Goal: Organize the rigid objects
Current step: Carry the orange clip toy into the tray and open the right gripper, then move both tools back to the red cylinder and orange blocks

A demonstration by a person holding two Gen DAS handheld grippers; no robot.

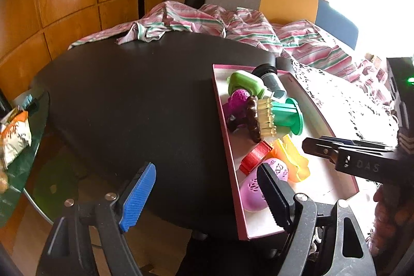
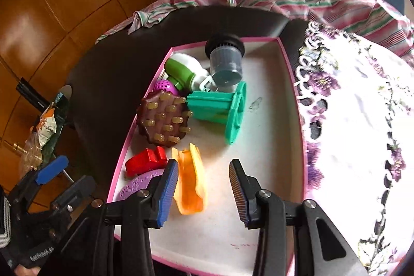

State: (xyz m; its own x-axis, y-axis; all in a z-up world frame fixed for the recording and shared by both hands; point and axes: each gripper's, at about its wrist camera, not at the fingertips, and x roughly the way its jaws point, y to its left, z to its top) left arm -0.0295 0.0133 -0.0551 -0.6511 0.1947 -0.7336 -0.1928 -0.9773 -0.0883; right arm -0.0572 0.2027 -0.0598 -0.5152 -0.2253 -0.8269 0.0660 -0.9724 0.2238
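**Orange piece down in the box, right tool parted above it**

Nearest the lens: right tool, pads apart, hovering low over the pink-rimmed box. Orange scoop-shaped piece lying on the box floor between the pads, just beside the left one; contact with that pad impossible to tell, no clamping visible. Nothing held. Left tool also parted and empty, poised over the near-left corner of the box, one pad above the dark desk, the other above the lilac egg-shaped case.

Remaining rigid items already gathered in the box: red block, brown nubbed massager, teal spool, green-and-white container, grey capped cup, magenta perforated ball.

Risks, as judged: blue pad dragging the orange piece along if drawn away sideways, or nudging the red block and lilac case crowded just beside it; teal spool and capped cup lying on their sides, likely to roll if the box gets bumped; the two tools close together at the near corner, a knock between them possible.

Pose: both tools angled steeply downward, right one over the box's near half, left one held off to its left.
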